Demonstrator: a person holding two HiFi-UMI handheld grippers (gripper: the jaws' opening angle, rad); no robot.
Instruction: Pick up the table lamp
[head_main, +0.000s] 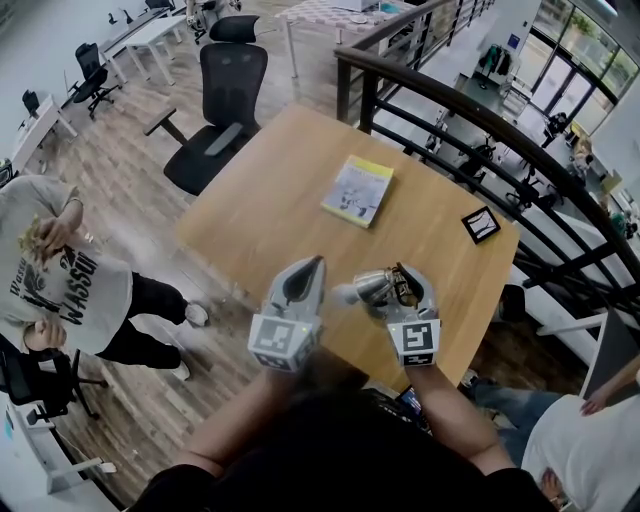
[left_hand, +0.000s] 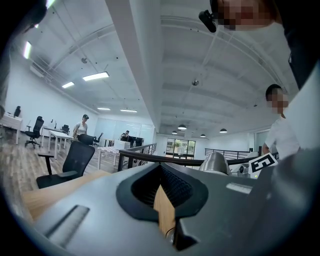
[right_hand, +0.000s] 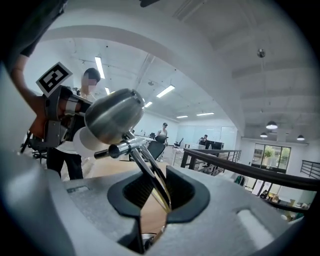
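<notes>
The table lamp (head_main: 372, 288) has a rounded silver shade (right_hand: 114, 116) on a thin metal stem. My right gripper (head_main: 402, 284) is shut on that stem, which runs down between its dark pads (right_hand: 131, 192) in the right gripper view. The shade tilts to the left, towards my left gripper (head_main: 308, 268). In the head view the left gripper sits just left of the lamp, shut, with nothing in it. From the left gripper view the shade (left_hand: 216, 163) shows to the right, beyond the jaws. Both grippers hover at the near edge of the wooden table (head_main: 270, 210).
A yellow-and-white book (head_main: 358, 190) lies mid-table and a small black square card (head_main: 481, 224) lies at the far right corner. A black office chair (head_main: 222, 110) stands beyond the table, a dark railing (head_main: 470, 120) runs along the right. A person (head_main: 60, 280) stands at left, another (head_main: 580, 440) at lower right.
</notes>
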